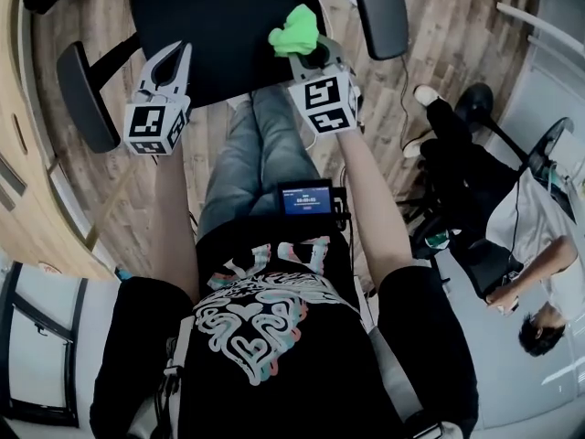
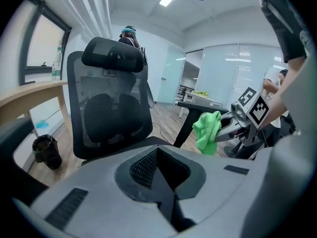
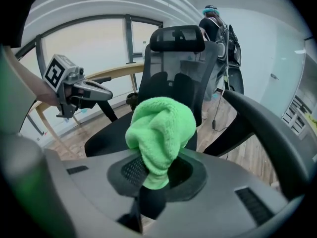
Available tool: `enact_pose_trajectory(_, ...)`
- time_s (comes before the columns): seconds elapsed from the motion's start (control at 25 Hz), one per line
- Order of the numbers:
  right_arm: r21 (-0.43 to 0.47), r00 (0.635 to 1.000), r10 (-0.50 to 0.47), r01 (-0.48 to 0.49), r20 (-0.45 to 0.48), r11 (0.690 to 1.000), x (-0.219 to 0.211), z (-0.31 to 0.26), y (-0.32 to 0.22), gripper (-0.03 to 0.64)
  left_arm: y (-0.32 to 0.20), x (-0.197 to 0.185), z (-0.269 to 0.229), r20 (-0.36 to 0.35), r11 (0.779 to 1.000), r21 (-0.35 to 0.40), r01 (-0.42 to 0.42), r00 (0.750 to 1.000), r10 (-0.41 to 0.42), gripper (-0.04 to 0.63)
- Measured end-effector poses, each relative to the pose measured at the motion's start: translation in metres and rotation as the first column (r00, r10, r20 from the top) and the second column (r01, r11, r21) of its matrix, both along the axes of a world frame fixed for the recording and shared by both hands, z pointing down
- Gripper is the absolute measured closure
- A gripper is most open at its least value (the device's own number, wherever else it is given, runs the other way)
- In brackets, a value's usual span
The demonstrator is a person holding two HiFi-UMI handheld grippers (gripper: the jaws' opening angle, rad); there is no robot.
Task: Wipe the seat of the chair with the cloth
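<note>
The black office chair's seat point(image 1: 219, 26) is at the top of the head view, its mesh backrest point(image 2: 109, 108) upright behind it. My right gripper point(image 1: 309, 55) hangs over the seat's front right edge, shut on a bunched green cloth point(image 1: 294, 30). The cloth point(image 3: 161, 133) fills the middle of the right gripper view, above the seat point(image 3: 111, 133), and does not visibly touch it. My left gripper point(image 1: 172, 62) hovers at the seat's front left corner, jaws together and holding nothing. The left gripper view shows the cloth point(image 2: 207, 130) to its right.
Black armrests point(image 1: 82, 94) point(image 1: 379, 7) flank the seat. A curved wooden desk point(image 1: 18, 181) runs along the left, with a dark bin point(image 2: 45, 151) under it. At the right a person point(image 1: 539, 273) sits near another black chair point(image 1: 475, 108). The floor is wood plank.
</note>
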State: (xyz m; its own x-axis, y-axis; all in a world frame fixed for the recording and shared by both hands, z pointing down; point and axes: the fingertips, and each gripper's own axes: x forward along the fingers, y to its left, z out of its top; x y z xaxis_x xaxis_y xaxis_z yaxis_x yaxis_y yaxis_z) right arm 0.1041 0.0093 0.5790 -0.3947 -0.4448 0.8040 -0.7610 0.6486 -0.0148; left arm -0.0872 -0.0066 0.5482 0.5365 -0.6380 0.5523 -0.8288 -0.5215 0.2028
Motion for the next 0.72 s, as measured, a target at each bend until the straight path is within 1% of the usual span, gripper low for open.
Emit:
enact_pose_trajectory(0.4, -0.05, 1.0, -0.011, 0.01, -0.022, 0.999, 0.003, 0.05, -0.002, 0.549, 0.004, 0.0, 0.049, -0.016, 0.998, -0.059, 0.004, 1.0, -0.005, 0.594)
enact_pose_trajectory(0.56, -0.067, 1.0, -0.016, 0.014, -0.025, 0.998, 0.004, 0.067, -0.004, 0.549, 0.005, 0.0, 0.058, -0.025, 0.998, -0.066, 0.015, 1.0, -0.017, 0.594)
enact_pose_trajectory(0.72, -0.079, 0.999, -0.022, 0.019, -0.034, 0.997, 0.005, 0.086, -0.007, 0.549, 0.009, -0.001, 0.076, -0.003, 0.997, -0.079, 0.02, 1.0, -0.02, 0.594)
